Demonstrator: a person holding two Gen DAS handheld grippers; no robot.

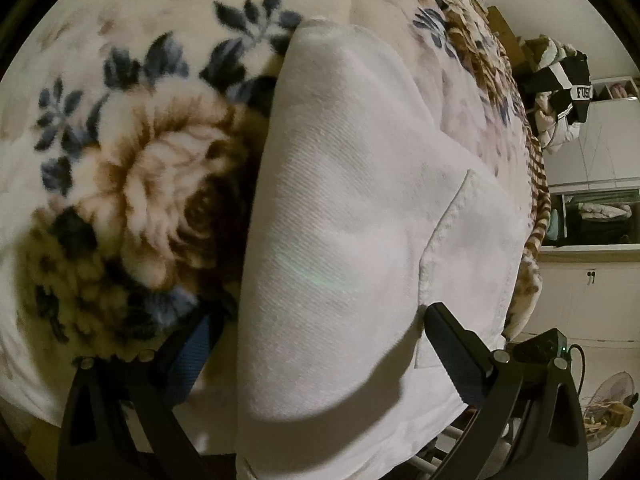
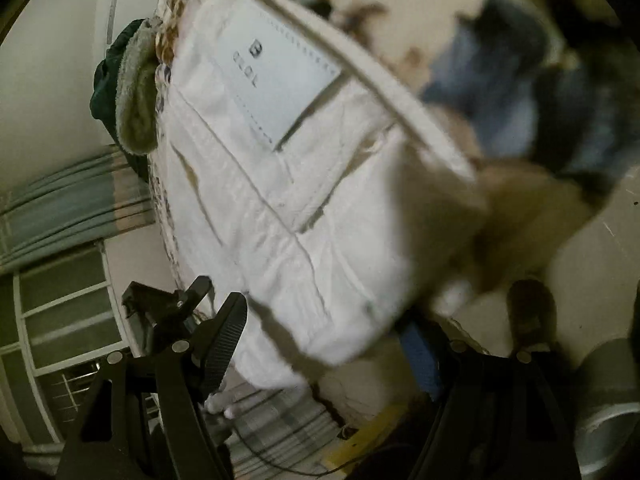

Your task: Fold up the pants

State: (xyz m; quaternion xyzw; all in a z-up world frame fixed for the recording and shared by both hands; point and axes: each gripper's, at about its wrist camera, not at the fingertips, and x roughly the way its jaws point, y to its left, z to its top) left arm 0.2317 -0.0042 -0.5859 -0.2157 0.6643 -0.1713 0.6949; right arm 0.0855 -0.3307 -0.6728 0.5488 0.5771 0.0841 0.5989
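One pair of white pants (image 1: pixel 340 208) lies on the floral blanket (image 1: pixel 132 160), near the blanket's edge. Left gripper (image 1: pixel 320 328) has its fingers spread wide, a bulged fold of the pants between them — no clamping visible. Right gripper (image 2: pixel 320 332) is likewise spread, straddling the waistband corner; one sewn label (image 2: pixel 280 72) shows above. Bare blanket lies left of the pants.

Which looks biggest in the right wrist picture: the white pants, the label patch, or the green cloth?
1. white pants, by far the largest.
2. and 3. label patch and green cloth look about alike; the cloth lies farther away, so I won't rank them.
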